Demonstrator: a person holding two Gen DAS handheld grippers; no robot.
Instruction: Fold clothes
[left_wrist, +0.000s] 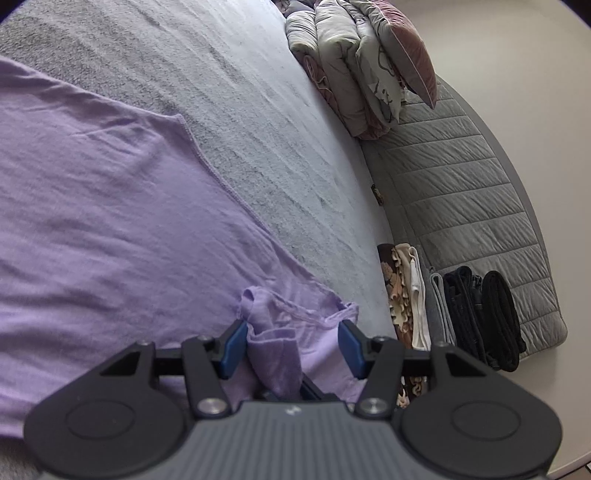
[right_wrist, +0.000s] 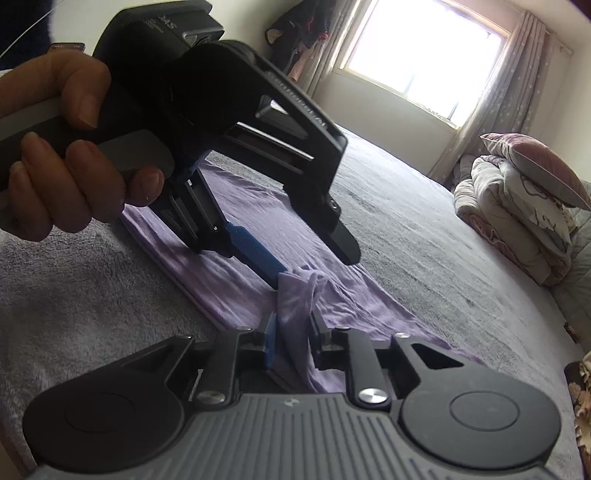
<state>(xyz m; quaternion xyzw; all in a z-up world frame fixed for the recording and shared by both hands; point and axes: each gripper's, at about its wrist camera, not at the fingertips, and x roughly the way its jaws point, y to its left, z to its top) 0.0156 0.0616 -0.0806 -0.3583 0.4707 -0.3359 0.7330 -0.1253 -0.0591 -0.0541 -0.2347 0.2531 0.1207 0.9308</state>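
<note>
The lilac garment (left_wrist: 110, 221) lies spread flat on the grey bed cover (left_wrist: 258, 129), filling the 9 o'clock half of the left wrist view. One bunched corner of it stands up at 6 o'clock, directly between the two tools.

Left gripper (left_wrist: 291, 347): jaws stand wide apart. The bunched fabric sits in the gap and appears to touch only the blue pad on the 9 o'clock side; nothing is clamped. In the right wrist view this tool reaches in from 10 o'clock, held by the person's left hand (right_wrist: 62, 147).

Right gripper (right_wrist: 291, 343): jaws are narrowed around the same twisted bunch, which rises between them. Whether they actually pinch it cannot be told (the far pad is hidden behind cloth).

Risks from this position, as a judgement:

- Lifting with only one tool engaged would probably drag the corner into a rope and wrinkle the flat body.
- Closing the left jaws on the twisted bunch instead of a single hem edge could trap several layers, giving a crooked fold.
- A sideways pull toward 3 o'clock could slide the garment across the plush cover toward the stack of folded clothes (left_wrist: 443, 314) at the bed edge.
- The two tools are near each other; closing in further risks a collision.
</note>
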